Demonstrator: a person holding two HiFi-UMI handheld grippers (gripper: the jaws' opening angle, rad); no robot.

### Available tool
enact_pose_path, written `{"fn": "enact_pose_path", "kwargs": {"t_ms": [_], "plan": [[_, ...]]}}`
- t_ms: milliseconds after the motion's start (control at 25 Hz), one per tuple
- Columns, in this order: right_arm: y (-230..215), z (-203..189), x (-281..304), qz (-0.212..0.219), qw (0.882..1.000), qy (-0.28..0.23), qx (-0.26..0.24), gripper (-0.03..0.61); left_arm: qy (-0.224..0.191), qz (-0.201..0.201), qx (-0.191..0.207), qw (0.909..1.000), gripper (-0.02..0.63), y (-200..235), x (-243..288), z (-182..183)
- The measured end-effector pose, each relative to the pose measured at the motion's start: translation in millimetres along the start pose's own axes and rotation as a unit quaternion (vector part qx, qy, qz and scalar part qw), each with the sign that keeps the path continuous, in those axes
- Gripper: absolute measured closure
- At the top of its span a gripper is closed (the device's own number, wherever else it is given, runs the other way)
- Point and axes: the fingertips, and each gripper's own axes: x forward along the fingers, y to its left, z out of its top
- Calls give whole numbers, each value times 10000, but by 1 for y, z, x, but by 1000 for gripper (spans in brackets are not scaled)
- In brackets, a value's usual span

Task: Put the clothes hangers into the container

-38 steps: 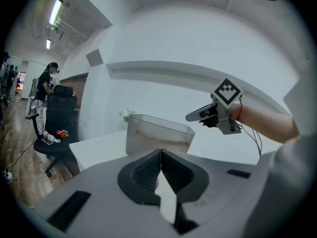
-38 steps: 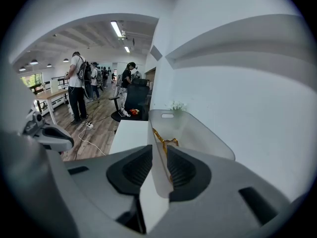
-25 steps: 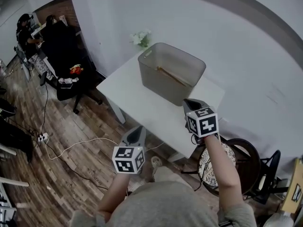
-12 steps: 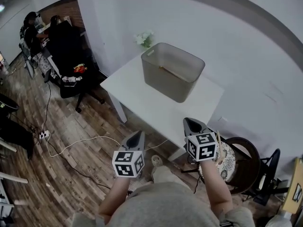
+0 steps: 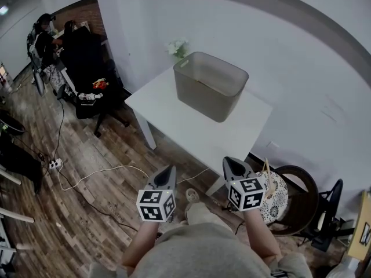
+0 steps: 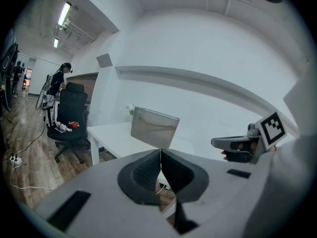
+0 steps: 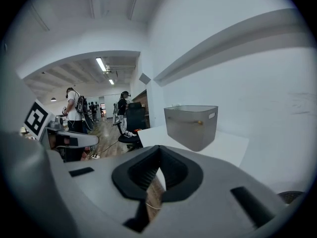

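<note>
The tabletop (image 5: 191, 126) and the container (image 5: 210, 86) near its far edge are viewed steeply from above, well back from the near edge, by the head view, and are shared with both gripper views, which are aimed nearly level along their own jaws from beyond that near edge.

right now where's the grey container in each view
Head view: container, upper centre, on the far end of the white table.
Left gripper view: container, near the centre.
Right gripper view: container, right of centre.
Shared landmark: the white table under it, in all three.
</note>
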Motion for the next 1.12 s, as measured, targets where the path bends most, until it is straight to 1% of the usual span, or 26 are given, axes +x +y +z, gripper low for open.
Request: {"fn": "enact_pose_path", "kwargs": {"t_ms": [400,640,1120], "plan": [[6,-16,-14,-16,9999,-50,119,577,53,-11,-3,10000,607,-2,-9,-11],[11,-10,-14,-13,10000,-91,27,578,25,-57,6,10000,606,-3,-9,-5],[10,-8,-17,-34,9997,-195,156,578,20,-130,23,9999,607,-7,-5,0]]}}
